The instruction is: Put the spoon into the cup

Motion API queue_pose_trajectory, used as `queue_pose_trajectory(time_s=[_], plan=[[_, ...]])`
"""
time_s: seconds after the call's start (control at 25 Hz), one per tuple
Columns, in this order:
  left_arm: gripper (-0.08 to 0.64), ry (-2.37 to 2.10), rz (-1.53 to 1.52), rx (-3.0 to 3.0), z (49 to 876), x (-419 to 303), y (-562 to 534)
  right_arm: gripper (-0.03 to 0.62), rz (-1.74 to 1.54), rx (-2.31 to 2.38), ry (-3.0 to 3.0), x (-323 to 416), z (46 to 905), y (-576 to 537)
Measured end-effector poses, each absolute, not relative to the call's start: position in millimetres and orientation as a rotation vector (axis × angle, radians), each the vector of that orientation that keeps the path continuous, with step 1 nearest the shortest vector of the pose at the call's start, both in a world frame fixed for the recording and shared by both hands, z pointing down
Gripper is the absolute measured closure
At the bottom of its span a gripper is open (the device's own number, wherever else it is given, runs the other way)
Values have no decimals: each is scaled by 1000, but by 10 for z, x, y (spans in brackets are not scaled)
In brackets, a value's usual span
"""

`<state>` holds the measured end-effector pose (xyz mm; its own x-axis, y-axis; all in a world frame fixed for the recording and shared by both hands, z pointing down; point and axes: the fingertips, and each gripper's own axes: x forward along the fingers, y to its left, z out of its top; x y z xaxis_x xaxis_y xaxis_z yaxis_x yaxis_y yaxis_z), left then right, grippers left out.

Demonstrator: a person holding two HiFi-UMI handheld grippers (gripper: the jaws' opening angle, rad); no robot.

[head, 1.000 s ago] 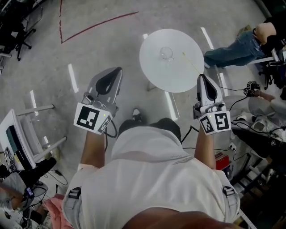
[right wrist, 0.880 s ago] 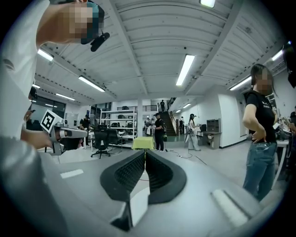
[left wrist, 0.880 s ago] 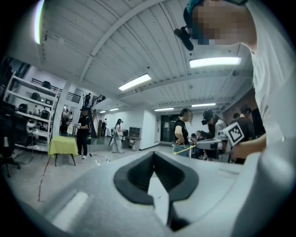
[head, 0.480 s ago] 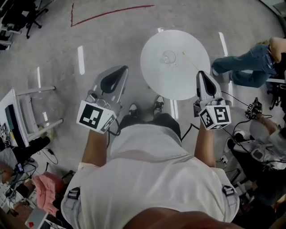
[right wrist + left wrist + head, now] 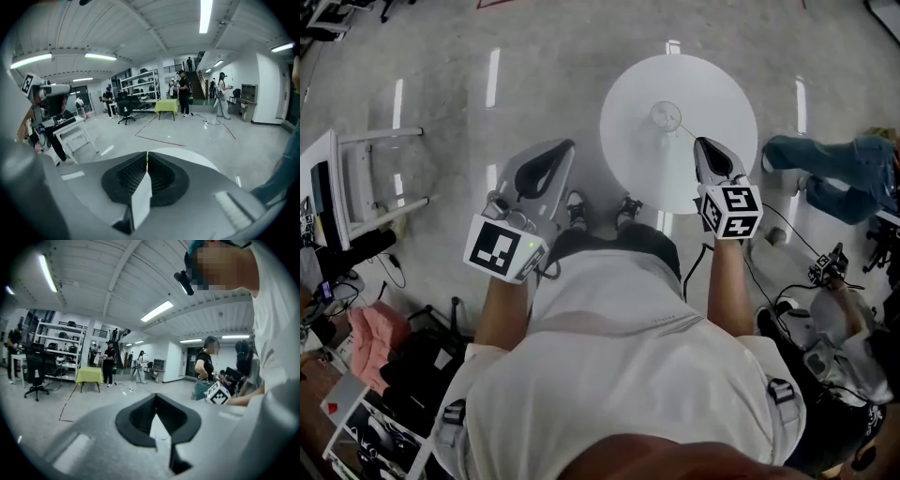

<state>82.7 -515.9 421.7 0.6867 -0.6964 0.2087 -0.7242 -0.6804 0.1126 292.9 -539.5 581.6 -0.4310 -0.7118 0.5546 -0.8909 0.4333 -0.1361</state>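
A clear glass cup (image 5: 666,115) stands near the middle of a round white table (image 5: 722,94). My right gripper (image 5: 701,141) reaches over the table's near edge, shut on a thin pale-yellow spoon (image 5: 686,129) that sticks out forward. The spoon's far end lies close to the cup's rim. In the right gripper view the right gripper (image 5: 147,153) has its jaws together, with a yellow sliver of spoon (image 5: 147,157) at the tips and the table (image 5: 192,158) beyond; the cup is hidden there. My left gripper (image 5: 565,145) hangs left of the table over the floor, shut and holding nothing, as the left gripper (image 5: 155,395) also shows.
The person's shoes (image 5: 577,208) stand just short of the table's foot. A white frame stand (image 5: 356,183) is at the left, with bags and cables (image 5: 384,328) below it. Another person's legs in jeans (image 5: 825,169) lie to the right of the table.
My right gripper has moved forward and down over the table edge, carrying the spoon closer to the cup. The left gripper sank slightly. The head view has shifted.
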Motion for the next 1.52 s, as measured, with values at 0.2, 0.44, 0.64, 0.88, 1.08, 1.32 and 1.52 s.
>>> queue_pose_trajectory(time_s=[0.2, 0.44, 0.64, 0.88, 1.08, 1.32, 1.52], plan=[[558, -1216, 213, 2669, 4273, 682, -5227, 580, 587, 1274, -2185, 2723, 6367, -5576], [558, -1229, 225, 2654, 4302, 584, -5219, 578, 505, 1185, -2088, 2473, 6805, -5677], [558, -1230, 227, 2646, 4317, 519, -5210, 563, 504, 1167, -2057, 2393, 6974, -5664], [558, -1218, 222, 2672, 4302, 456, -5187, 469, 489, 1222, -2082, 2393, 6781, -5696], [558, -1165, 193, 2759, 4040, 428, -5176, 528, 479, 1332, -2213, 2324, 5953, -5641], [558, -1039, 122, 2880, 3749, 575, -5088, 584, 397, 1526, -2386, 2287, 4888, -5325], [558, -889, 68, 2975, 3546, 827, -5005, 584, 305, 1692, -2465, 2400, 4025, -4978]])
